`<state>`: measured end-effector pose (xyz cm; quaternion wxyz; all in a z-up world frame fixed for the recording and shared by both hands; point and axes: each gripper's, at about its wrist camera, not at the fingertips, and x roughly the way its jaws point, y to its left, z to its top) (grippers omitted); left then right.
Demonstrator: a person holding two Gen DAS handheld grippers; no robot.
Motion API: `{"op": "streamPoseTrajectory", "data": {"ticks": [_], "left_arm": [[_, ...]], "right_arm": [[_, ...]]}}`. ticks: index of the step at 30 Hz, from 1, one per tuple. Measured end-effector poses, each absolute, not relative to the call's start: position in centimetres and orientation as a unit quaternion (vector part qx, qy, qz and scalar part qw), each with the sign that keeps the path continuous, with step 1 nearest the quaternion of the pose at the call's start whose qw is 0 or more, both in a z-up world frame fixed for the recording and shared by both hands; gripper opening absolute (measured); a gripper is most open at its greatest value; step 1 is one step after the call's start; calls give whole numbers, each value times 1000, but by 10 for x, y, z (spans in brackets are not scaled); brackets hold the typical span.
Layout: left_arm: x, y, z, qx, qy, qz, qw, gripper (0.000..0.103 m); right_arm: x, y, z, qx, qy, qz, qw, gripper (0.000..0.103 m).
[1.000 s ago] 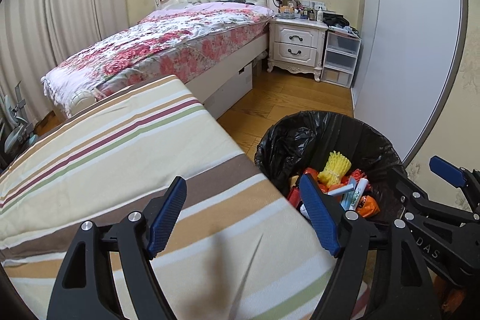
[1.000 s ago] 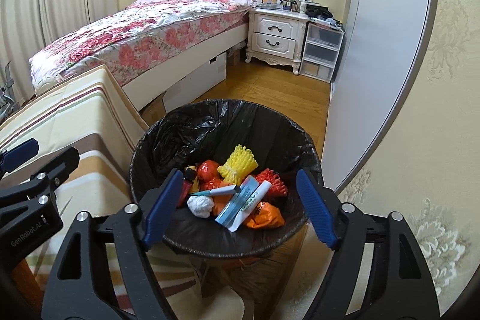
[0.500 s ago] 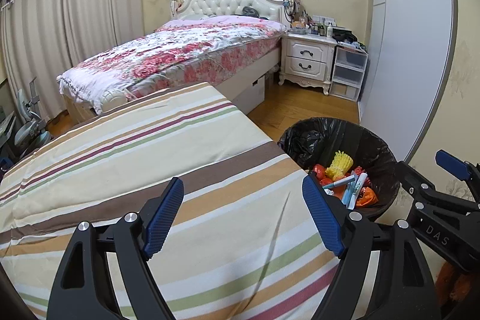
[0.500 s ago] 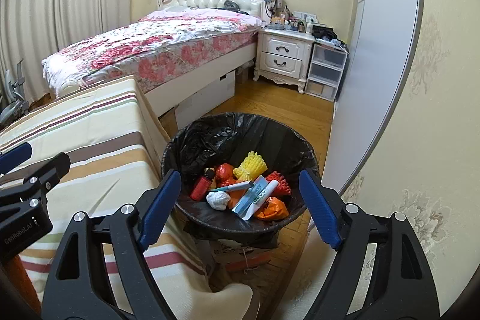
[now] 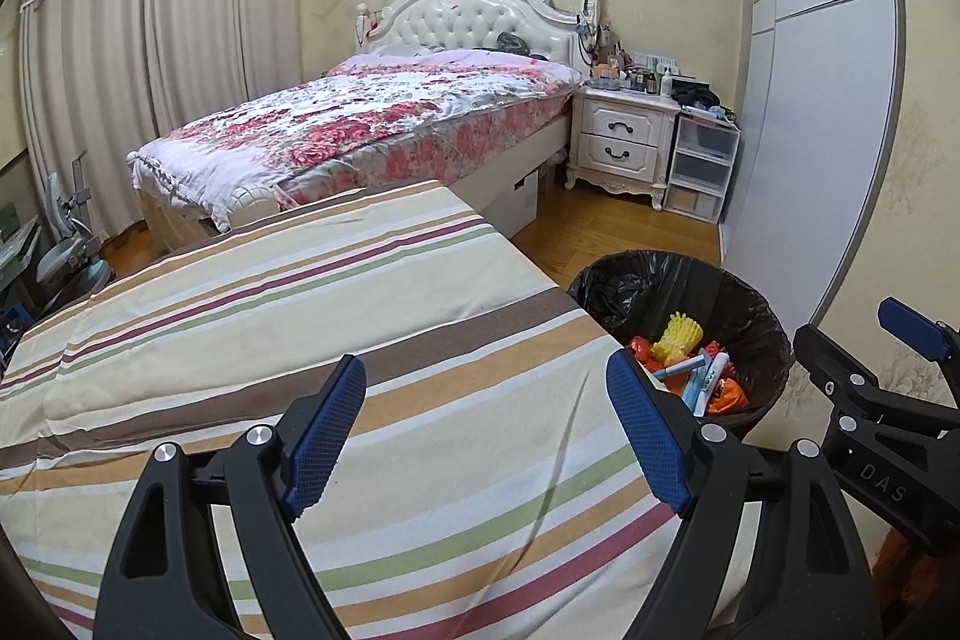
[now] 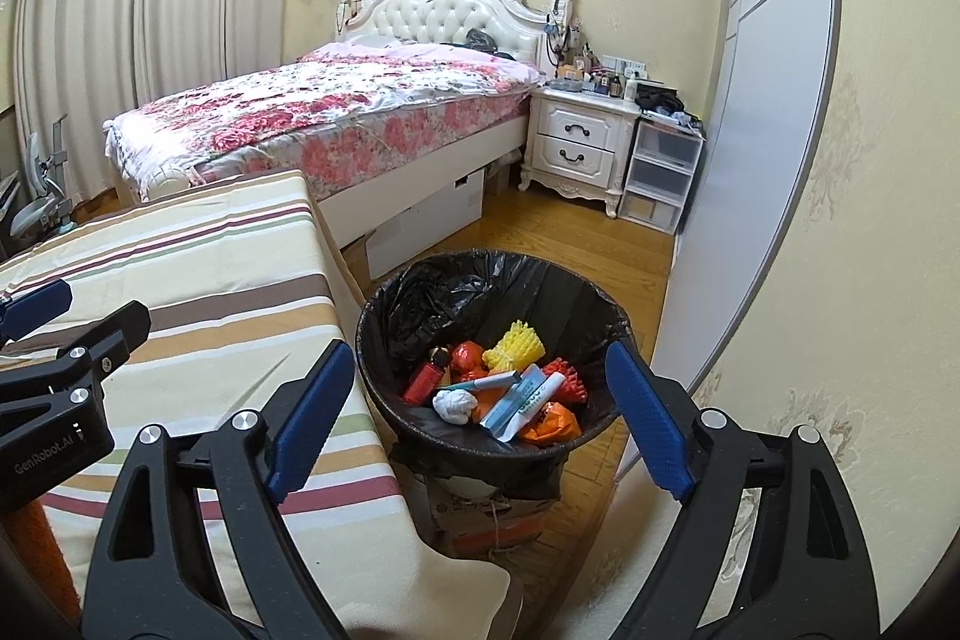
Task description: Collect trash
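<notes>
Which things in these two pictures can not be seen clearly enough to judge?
- Black-lined trash bin, left wrist view: striped tablecloth and a blue finger pad hide its near side.
- Cardboard box under bin, right wrist view: bin covers most.
- Small bottles on white nightstand: too small.
- Trash beneath top layer: hidden.

Soft, even indoor light; both views sharp, with strong fisheye bending and dark corners at the edges.
</notes>
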<state>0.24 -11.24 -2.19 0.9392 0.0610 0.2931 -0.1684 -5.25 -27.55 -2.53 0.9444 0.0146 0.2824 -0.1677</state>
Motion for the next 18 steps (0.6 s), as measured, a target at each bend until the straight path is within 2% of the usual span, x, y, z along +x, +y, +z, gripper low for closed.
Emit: {"op": "streamPoseTrajectory", "data": {"ticks": [18], "left_arm": [[0, -110, -22, 60, 294, -169, 939, 80]], "right_arm": [[-53, -274, -24, 14, 281, -167, 945, 84]]}}
